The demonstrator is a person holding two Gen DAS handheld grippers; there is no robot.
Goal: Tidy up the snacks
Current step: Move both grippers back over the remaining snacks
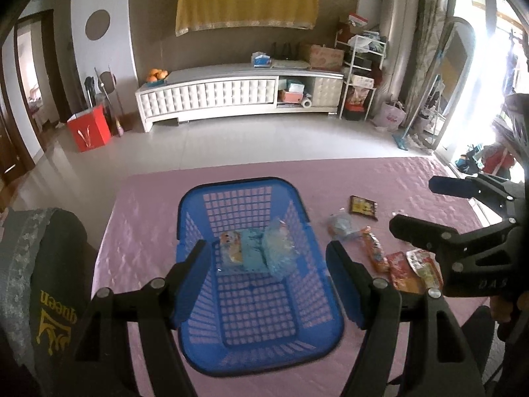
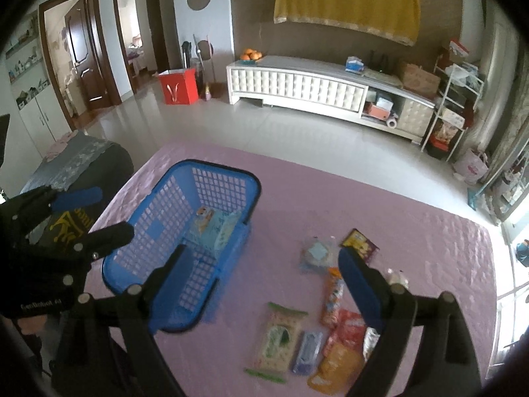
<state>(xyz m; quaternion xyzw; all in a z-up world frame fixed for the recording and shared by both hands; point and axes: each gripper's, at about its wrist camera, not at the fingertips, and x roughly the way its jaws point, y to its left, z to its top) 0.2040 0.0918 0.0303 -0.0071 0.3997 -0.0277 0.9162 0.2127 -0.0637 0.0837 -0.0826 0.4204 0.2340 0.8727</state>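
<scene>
The left gripper (image 1: 267, 264) hangs with its blue-padded fingers spread wide and empty above the blue perforated plastic basket (image 1: 299, 317), which stands near the left edge of the pink quilted tabletop (image 1: 390, 178). Two pale blue snack packets (image 1: 254, 253) lie together on the basket floor. The right gripper (image 2: 261, 271), likewise spread and holding nothing, hovers between the basket and the loose snacks. Among these are a dark brown packet (image 2: 359, 243), an orange stick packet (image 2: 332, 297) and a green-and-white packet (image 2: 277, 340), spread toward the tabletop's right near corner.
</scene>
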